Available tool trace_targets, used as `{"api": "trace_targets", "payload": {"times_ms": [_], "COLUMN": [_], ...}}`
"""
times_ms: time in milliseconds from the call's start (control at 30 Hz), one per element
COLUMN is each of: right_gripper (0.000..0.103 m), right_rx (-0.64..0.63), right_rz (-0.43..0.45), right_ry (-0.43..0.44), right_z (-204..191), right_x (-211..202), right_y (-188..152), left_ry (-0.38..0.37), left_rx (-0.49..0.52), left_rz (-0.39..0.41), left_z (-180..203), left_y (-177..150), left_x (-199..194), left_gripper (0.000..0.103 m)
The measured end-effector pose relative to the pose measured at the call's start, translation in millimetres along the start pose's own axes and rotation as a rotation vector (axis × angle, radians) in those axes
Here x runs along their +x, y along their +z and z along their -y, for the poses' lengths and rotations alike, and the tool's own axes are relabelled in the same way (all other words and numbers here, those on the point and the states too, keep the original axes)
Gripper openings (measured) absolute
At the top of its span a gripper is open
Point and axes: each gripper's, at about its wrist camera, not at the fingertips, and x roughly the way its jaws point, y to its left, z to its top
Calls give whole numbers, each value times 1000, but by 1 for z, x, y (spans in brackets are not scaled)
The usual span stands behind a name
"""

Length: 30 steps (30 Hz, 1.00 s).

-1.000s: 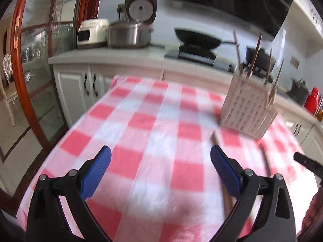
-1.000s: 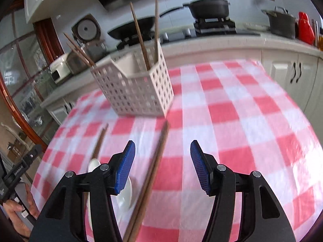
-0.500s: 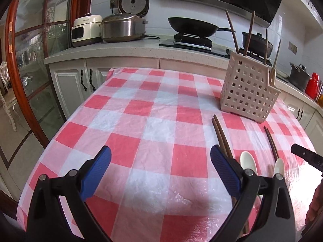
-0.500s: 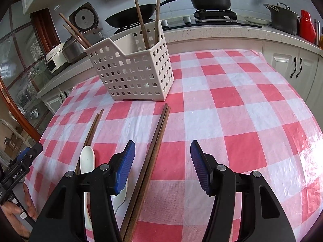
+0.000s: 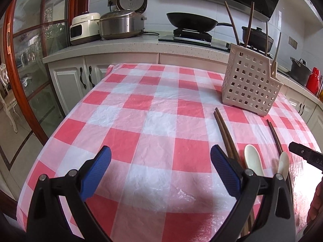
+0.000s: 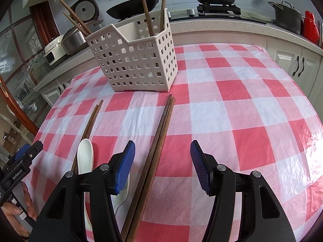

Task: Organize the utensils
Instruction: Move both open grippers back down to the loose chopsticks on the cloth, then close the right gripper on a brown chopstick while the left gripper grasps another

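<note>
While unheld, chopsticks [image 6: 159, 141] between open right tool [image 6: 162, 166]

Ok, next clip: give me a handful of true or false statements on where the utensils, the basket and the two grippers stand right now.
1. The white basket stands upright on the checked tablecloth. True.
2. The basket is empty. False: several chopsticks stand in it.
3. The right gripper is open, with a pair of brown chopsticks lying on the cloth between its fingers. True.
4. The left gripper is shut on a spoon. False: it is open with only bare cloth between its fingers.
5. A white spoon lies on the cloth to the left of the right gripper. True.
6. All chopsticks are already in the basket. False: two pairs lie on the cloth.
</note>
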Motion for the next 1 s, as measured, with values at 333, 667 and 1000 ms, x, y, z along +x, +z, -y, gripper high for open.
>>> {"api": "trace_targets", "payload": {"times_ms": [333,667,1000], "right_gripper": [48,34,32], "right_rx": [-24,34,18], "right_rz": [-49,-13,-49], "right_ry": [-11,-50,-81], "right_z": [-10,1,0], "right_x": [15,15,27], "right_y": [-4,9,10], "left_ry": [-4,-6,-13], "left_rx": [-15,-48,-62], "left_rz": [-6,-14,-24], "left_z": [-8,-21,-28], "left_y": [-3,-6,-10], "left_x": [3,6,10], "left_gripper": [95,95,95]}}
